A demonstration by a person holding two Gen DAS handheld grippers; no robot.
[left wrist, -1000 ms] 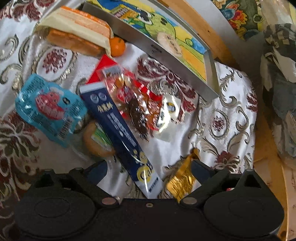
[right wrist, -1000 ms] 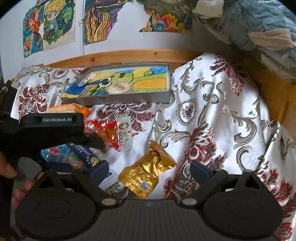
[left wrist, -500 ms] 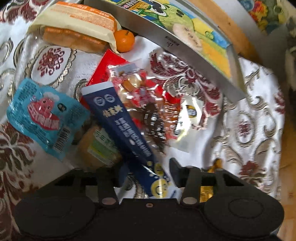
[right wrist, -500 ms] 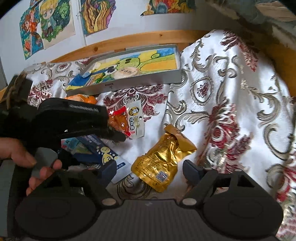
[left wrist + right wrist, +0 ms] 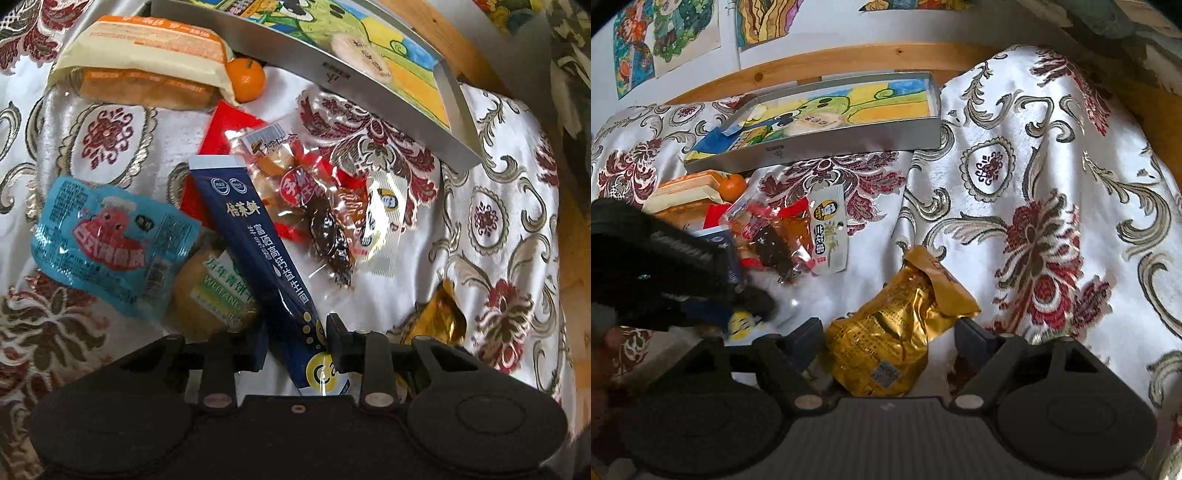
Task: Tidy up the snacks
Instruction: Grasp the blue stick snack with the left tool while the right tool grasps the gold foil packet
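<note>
My left gripper [image 5: 295,339] is shut on the near end of a long dark blue snack stick pack [image 5: 255,251] lying on the patterned cloth. My right gripper [image 5: 886,336] is open, its fingers on either side of a gold foil pouch [image 5: 897,332]. The silver tray [image 5: 332,77] with a cartoon picture on its floor holds a round cake [image 5: 362,57]; it also shows in the right wrist view [image 5: 849,136]. The left gripper body [image 5: 665,266] shows at the left of the right wrist view.
Loose snacks lie in a pile: a light blue pouch [image 5: 107,240], a round green-label cake [image 5: 214,295], a clear bag of mixed sweets [image 5: 306,206], a red pack [image 5: 229,125], an orange bread pack [image 5: 147,62], a mandarin [image 5: 245,79]. A wooden rail [image 5: 849,59] runs behind.
My left gripper has moved forward and closed on the blue stick pack. My right gripper has moved down and in, so the gold pouch now lies between its fingers.
</note>
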